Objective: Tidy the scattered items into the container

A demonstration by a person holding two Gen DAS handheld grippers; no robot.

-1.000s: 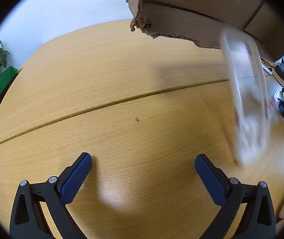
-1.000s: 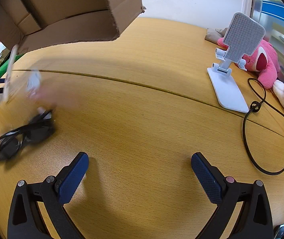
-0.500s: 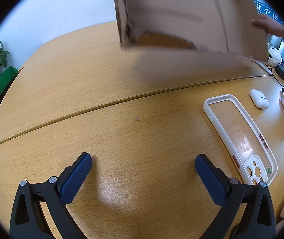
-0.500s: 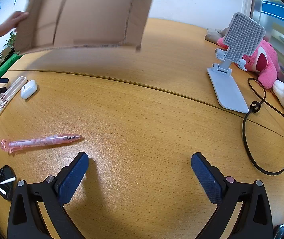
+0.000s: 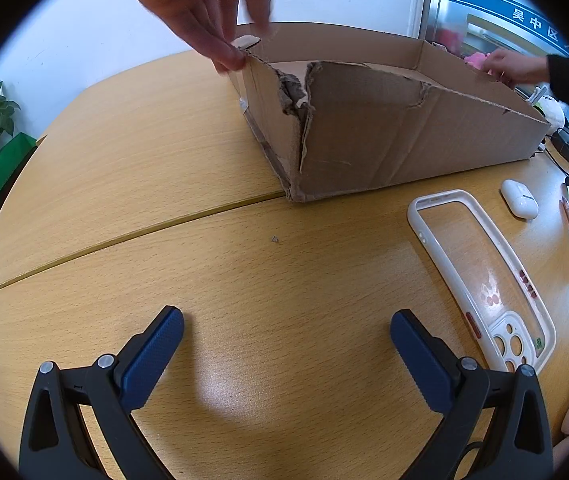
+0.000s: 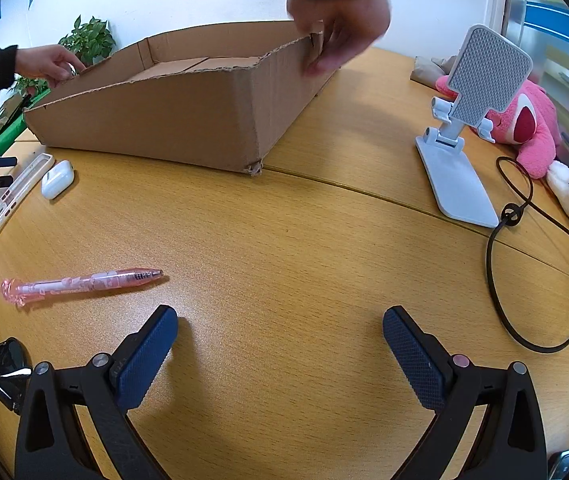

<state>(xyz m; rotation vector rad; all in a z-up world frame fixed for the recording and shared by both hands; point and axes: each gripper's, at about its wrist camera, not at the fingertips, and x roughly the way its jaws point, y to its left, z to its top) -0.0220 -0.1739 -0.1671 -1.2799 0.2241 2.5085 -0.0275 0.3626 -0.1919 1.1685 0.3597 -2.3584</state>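
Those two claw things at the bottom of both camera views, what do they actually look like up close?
Both look alike. The left gripper and right gripper each have two black plastic arms with triangular cut-outs and silver round rivets at the joints. Each finger ends in a dark blue rubbery pad with a fine knurled texture. No cables or printed markings show on them.

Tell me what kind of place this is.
Probably an office or meeting room: a large wooden table, a white phone stand trailing a black cable, and a potted plant by the wall.
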